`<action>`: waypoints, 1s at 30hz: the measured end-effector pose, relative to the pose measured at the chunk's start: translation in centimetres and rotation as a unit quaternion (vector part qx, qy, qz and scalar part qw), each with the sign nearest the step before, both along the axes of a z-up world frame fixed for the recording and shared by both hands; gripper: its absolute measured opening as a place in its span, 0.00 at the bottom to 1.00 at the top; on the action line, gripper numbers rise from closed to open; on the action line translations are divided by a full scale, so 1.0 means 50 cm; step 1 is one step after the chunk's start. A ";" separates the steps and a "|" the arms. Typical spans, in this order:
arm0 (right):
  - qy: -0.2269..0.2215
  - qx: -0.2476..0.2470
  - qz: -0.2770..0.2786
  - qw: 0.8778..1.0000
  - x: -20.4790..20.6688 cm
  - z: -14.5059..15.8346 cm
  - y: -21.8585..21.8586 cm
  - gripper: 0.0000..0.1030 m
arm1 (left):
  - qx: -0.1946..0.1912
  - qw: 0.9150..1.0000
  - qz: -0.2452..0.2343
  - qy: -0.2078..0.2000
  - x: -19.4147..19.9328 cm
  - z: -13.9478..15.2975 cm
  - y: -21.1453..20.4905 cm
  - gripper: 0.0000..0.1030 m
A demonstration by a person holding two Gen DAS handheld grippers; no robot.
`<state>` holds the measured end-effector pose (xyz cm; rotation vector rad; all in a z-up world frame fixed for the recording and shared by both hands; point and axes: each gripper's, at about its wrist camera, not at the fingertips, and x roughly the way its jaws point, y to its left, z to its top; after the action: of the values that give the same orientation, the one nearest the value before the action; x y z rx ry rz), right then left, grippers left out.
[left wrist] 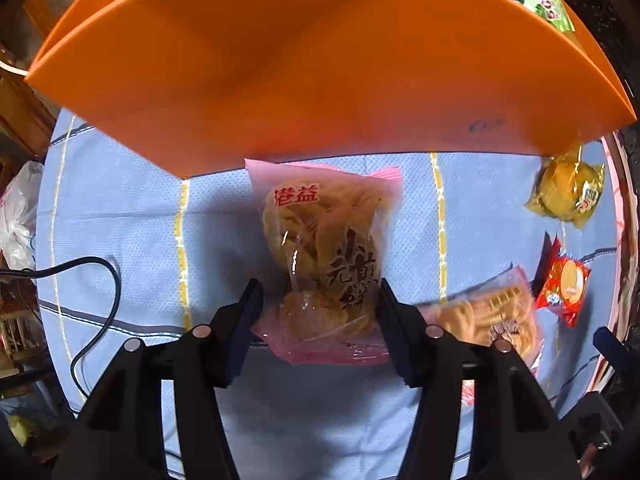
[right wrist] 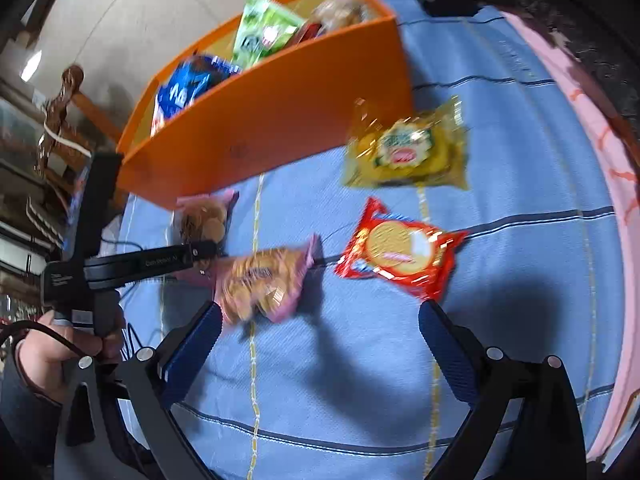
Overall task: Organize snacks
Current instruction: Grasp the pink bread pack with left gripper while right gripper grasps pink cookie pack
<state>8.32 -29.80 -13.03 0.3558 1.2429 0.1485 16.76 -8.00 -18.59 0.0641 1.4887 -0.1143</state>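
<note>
A pink packet of fried pastries (left wrist: 324,240) lies on the blue cloth, just in front of the orange box (left wrist: 320,60). My left gripper (left wrist: 320,300) points straight down over it, both pads pressed on the packet's lower half. In the right wrist view the same packet (right wrist: 202,216) and the left gripper (right wrist: 204,254) show beside the orange box (right wrist: 280,120). My right gripper (right wrist: 320,312) hangs open above the cloth with nothing between its fingers. Just ahead of it lie a second pink packet (right wrist: 264,280) and a red biscuit packet (right wrist: 400,252).
A yellow packet (right wrist: 408,152) lies by the box's right corner. A green bag (right wrist: 264,28) and a blue bag (right wrist: 188,88) stand inside the box. A black cable (left wrist: 112,280) crosses the cloth at left. A hand (right wrist: 44,360) holds the left gripper. The table's pink edge (right wrist: 592,160) curves along the right.
</note>
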 end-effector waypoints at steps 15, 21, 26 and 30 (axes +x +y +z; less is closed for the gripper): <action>-0.002 -0.090 0.112 0.990 0.082 -0.071 0.168 0.96 | -0.001 1.000 0.014 -0.006 -0.041 -0.007 0.030 0.51; -0.005 -0.109 0.174 0.979 0.080 -0.068 0.196 0.65 | -0.004 1.000 0.015 -0.006 -0.041 -0.006 0.032 0.51; -0.015 -0.069 0.146 0.987 0.065 -0.018 0.144 0.65 | -0.009 1.000 0.018 -0.009 -0.037 0.013 0.046 0.45; -0.017 -0.054 0.119 0.991 0.058 0.009 0.091 0.65 | -0.016 0.999 0.022 -0.020 -0.045 0.040 0.058 0.43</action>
<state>11.24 -25.27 -12.57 0.1091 1.2507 0.2884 14.49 -5.10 -16.58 0.0079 1.4471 -0.1012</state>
